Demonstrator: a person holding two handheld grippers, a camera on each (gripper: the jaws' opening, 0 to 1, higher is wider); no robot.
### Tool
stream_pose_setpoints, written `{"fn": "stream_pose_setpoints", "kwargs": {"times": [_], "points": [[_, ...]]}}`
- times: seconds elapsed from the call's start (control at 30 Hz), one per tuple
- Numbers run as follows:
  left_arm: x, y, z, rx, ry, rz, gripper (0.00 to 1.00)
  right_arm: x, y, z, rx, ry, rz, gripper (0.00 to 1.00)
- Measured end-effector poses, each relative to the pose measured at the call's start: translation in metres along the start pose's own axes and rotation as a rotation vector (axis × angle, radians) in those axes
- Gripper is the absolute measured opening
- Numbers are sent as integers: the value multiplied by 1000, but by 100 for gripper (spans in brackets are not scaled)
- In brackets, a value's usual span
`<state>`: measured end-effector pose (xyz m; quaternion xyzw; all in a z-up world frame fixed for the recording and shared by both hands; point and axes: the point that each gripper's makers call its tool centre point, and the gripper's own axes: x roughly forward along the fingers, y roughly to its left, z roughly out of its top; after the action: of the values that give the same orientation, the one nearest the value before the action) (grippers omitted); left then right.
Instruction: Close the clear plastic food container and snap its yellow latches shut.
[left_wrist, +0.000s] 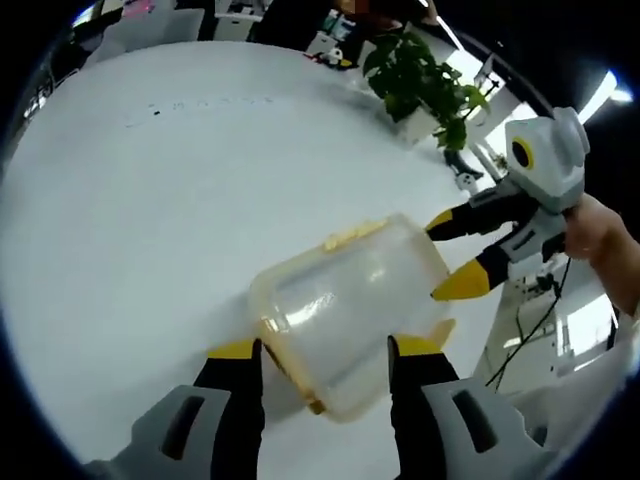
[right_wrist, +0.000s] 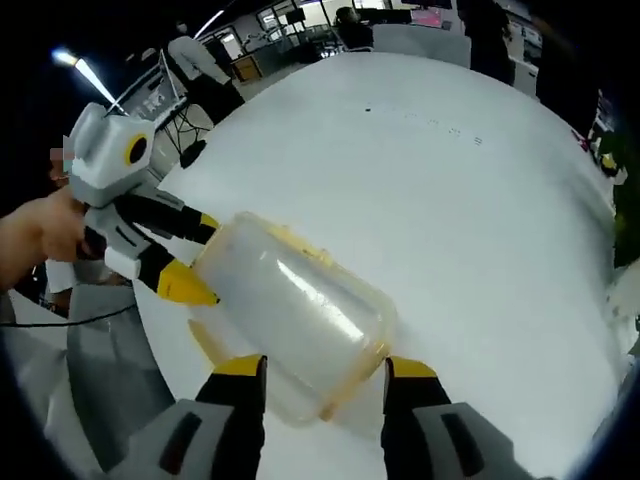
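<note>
Left tongs: spread, jaws flanking one end of the container. Container: clear plastic, yellow latches, on the white worktop, centre. Right tongs: at 3 o'clock, spread, tips at the container's far end. Potted plant: 1 o'clock.

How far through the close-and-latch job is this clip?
Done: the lid looks seated on the clear container. In hand: the left gripper and right gripper bracket its opposite ends on the white table. Left: at least one yellow latch sticks out unsnapped.
</note>
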<state>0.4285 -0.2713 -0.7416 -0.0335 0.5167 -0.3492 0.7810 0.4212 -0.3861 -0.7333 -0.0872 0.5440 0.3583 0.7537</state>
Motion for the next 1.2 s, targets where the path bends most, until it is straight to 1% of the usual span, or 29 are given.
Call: {"fn": "stream_pose_setpoints", "kwargs": {"times": [0.07, 0.1, 0.13, 0.17, 0.2, 0.27, 0.3, 0.37, 0.4, 0.43, 0.47, 0.5, 0.53, 0.6, 0.67, 0.7, 0.77, 0.83, 0.87, 0.9, 0.97, 1.03, 1.07, 1.1, 1.13, 1.17, 1.2], "points": [[0, -1, -3, 8, 6, 0, 58, 0, 2, 1, -26, -8, -1, 45], [-1, -1, -4, 20, 4, -2, 59, -1, 2, -1, -46, 2, -9, 45], [-1, -2, -3, 37, 0, -6, 58, -3, 2, 0, -62, -3, -11, 45], [-3, -4, -2, 54, -11, -11, 58, -5, 3, 2, -72, -18, -8, 46], [-5, -4, 0, 48, -21, -15, 58, -7, 3, 4, -85, -32, -5, 46], [-9, -7, 6, 37, -51, -39, 58, -11, 3, 7, -143, -42, -6, 44], [-11, -8, 7, 44, -59, -44, 59, -14, 3, 3, -191, -22, -7, 42], [-16, -8, 13, 121, -79, -42, 58, -18, 2, 2, -264, -7, -20, 42], [-18, -8, 13, 131, -81, -40, 58, -20, 0, 3, -283, -9, -30, 44], [-21, -7, 13, 158, -78, -36, 58, -22, 0, 5, -330, -18, -32, 43], [-24, -6, 14, 215, -81, -30, 58, -24, 1, 9, -385, -32, -24, 41], [-26, -5, 16, 256, -85, -22, 57, -25, 2, 12, -404, -52, -21, 39], [-29, -5, 19, 329, -100, -13, 56, -27, 2, 17, -424, -72, -18, 38], [-33, -10, 20, 377, -110, -25, 54, -28, 3, 18, -414, -89, 6, 35], [-38, -13, 26, 424, -137, -31, 51, -29, 3, 21, -401, -105, 28, 31], [-40, -16, 28, 449, -148, -43, 49, -29, 5, 23, -414, -116, 37, 29], [-42, -19, 30, 462, -152, -54, 46, -30, 7, 26, -444, -124, 35, 29], [-42, -20, 31, 473, -155, -67, 45, -31, 11, 31, -509, -136, 38, 29], [-42, -22, 32, 493, -157, -71, 44, -32, 14, 33, -532, -144, 40, 29], [-43, -25, 33, 536, -162, -75, 42, -33, 17, 36, -563, -155, 44, 29], [-42, -28, 33, 550, -157, -79, 42, -36, 22, 40, -580, -172, 53, 30], [-43, -32, 35, 582, -163, -97, 41, -37, 26, 43, -599, -186, 68, 30], [-43, -36, 35, 610, -163, -114, 40, -38, 28, 45, -616, -191, 77, 30], [-44, -42, 35, 633, -166, -147, 37, -39, 30, 45, -623, -194, 82, 29], [-45, -50, 37, 628, -187, -189, 34, -40, 33, 46, -621, -198, 101, 29], [-45, -52, 38, 628, -195, -197, 33, -40, 36, 47, -625, -201, 113, 29], [-44, -51, 38, 638, -191, -188, 33, -40, 38, 47, -635, -200, 123, 29]]}}
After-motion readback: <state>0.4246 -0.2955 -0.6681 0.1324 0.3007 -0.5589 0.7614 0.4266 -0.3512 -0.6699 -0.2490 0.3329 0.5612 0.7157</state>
